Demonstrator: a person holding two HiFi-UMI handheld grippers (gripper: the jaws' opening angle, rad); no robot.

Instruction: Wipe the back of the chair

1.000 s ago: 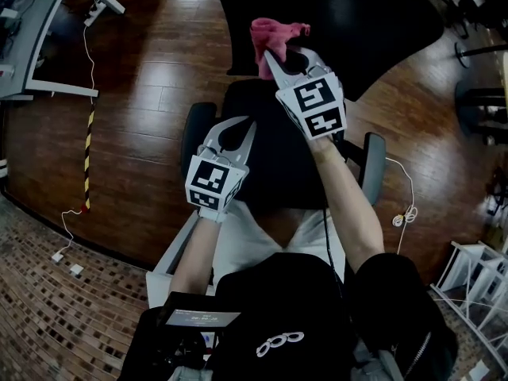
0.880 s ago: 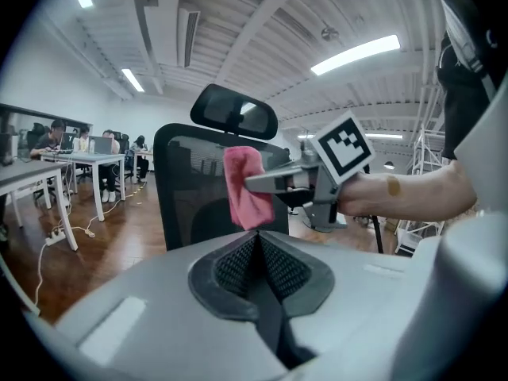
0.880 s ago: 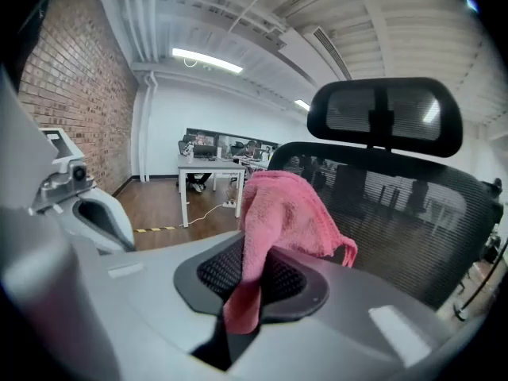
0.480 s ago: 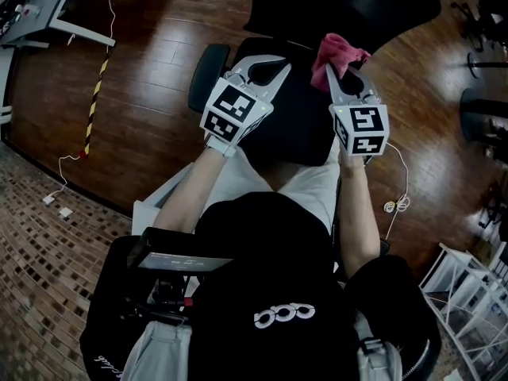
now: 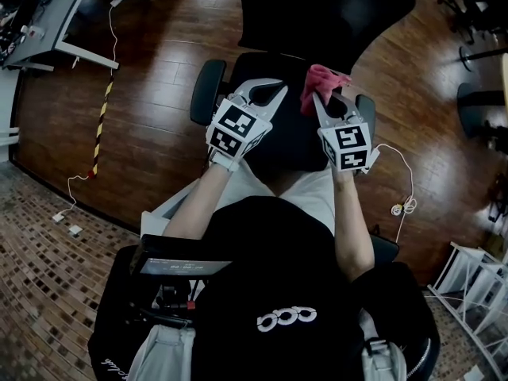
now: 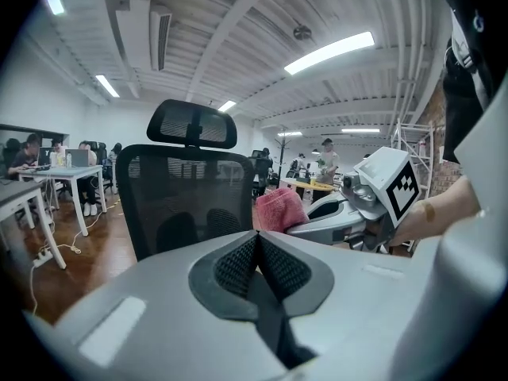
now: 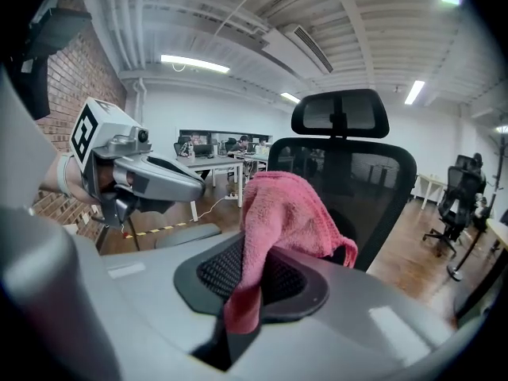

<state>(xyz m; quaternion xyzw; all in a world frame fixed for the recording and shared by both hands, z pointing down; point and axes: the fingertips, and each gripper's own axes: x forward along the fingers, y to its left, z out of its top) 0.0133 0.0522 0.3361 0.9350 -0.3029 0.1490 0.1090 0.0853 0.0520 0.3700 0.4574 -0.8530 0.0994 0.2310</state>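
Observation:
The black mesh office chair faces me: its back (image 5: pixel 317 14) lies at the top of the head view, its seat (image 5: pixel 278 137) under both grippers. My right gripper (image 5: pixel 321 98) is shut on a pink cloth (image 5: pixel 321 80), which bunches up out of the jaws (image 7: pixel 286 209). It hovers over the seat, short of the chair back (image 7: pixel 381 185) and the headrest (image 7: pixel 340 113). My left gripper (image 5: pixel 279 88) is level beside it, shut and empty, its pads (image 6: pixel 238 262) pressed together. From there the chair back (image 6: pixel 186 205) and the cloth (image 6: pixel 279 209) show ahead.
Armrests (image 5: pixel 206 90) flank the seat. A grey desk (image 5: pixel 48 22) stands at the far left, with yellow-black floor tape (image 5: pixel 101 109) and cables (image 5: pixel 403 205) on the wooden floor. A white rack (image 5: pixel 476 292) is at the lower right, other chairs (image 5: pixel 476 101) to the right. People sit at desks (image 6: pixel 32 153).
My right gripper with the cloth has drawn back from the chair back to over the seat. The left gripper has come forward, level with it. The view has shifted.

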